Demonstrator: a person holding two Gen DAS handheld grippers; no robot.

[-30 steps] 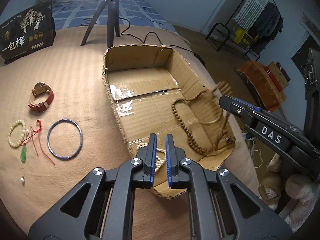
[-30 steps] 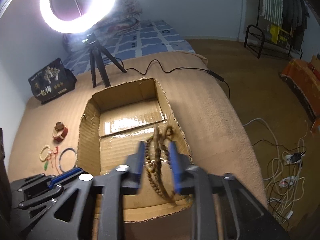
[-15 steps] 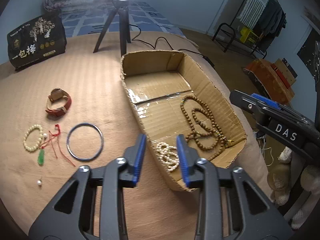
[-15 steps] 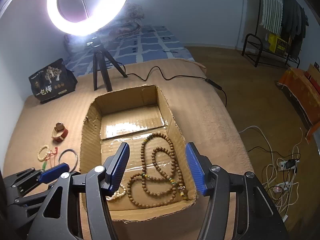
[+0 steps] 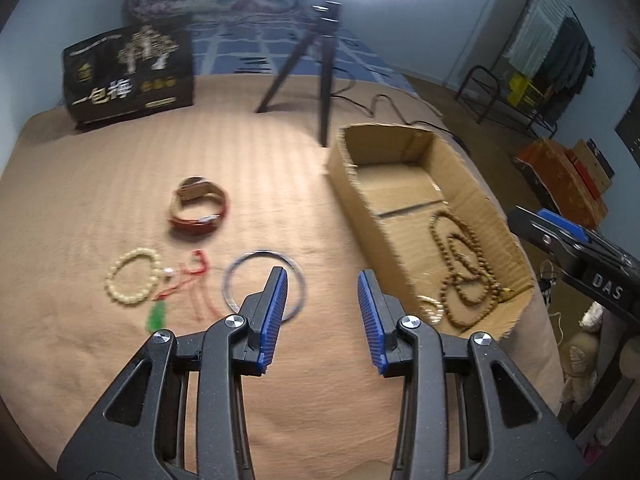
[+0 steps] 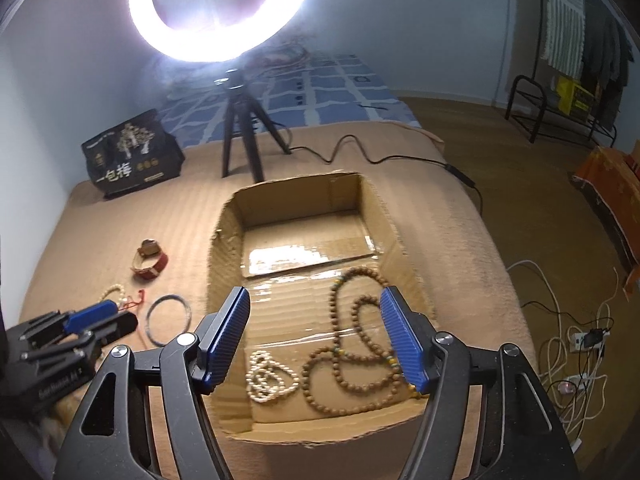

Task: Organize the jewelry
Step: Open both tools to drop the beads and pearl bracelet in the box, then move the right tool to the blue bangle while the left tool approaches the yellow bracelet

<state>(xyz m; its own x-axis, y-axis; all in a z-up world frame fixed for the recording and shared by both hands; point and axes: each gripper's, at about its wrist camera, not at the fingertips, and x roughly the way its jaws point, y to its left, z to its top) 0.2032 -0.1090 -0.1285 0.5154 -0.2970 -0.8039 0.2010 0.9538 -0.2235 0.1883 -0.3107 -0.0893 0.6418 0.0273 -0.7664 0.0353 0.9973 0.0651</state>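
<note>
A tan ribbed blanket covers the bed where everything lies, in a blue-walled room lit by a ring light on a small black tripod.

The left gripper hangs over bare blanket with its jaws parted and nothing between them; they opened within the last second. Its left blue pad overlaps the near edge of a thin blue bangle in that view. Just left of the bangle lie a red cord with a green pendant and a cream bead bracelet; beyond them sits a red-strapped watch.

The right gripper stands over the near half of an open cardboard box, its jaws released, having just been opening, and gripping nothing. Below the gap, on the box floor, lie a long brown wooden bead necklace and, just left of it, a coiled white pearl strand. The two strands lie close; contact cannot be told.

The box sits right of the loose jewelry, well apart from it. A black bag with gold print leans at the far left, and a black cable runs from the tripod past the box's far end. Off the bed to the right are white cords on the floor and a clothes rack.
</note>
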